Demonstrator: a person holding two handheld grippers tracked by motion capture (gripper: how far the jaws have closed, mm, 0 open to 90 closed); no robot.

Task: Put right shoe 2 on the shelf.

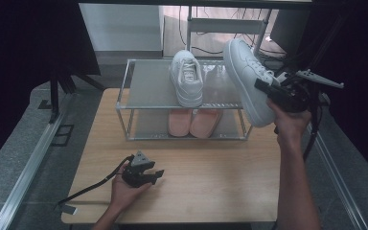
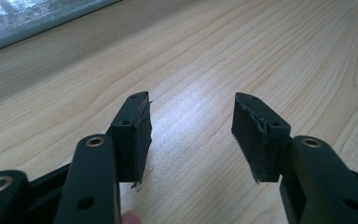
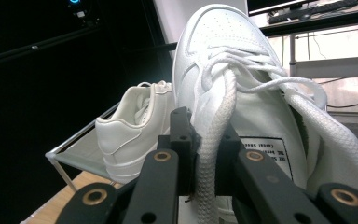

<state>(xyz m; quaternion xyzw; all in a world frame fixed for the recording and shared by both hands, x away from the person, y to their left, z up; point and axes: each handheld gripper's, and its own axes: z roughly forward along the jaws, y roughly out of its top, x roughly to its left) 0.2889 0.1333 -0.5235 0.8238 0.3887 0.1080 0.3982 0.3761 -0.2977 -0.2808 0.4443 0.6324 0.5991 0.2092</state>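
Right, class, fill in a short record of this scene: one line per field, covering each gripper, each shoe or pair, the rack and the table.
Right gripper: shut on the held sneaker, raised at the rack's right end
Held sneaker: white, lifted off all surfaces, tilted with its sole facing left
Grip point: tongue and lace pinched between the jaws
Left gripper: open, nothing between the jaws, low over the table
Second sneaker: white, upright on the rack's top shelf
Pink slippers: a pair, side by side on the lower shelf
Shoe rack: two tiers, metal frame
Table: light wood
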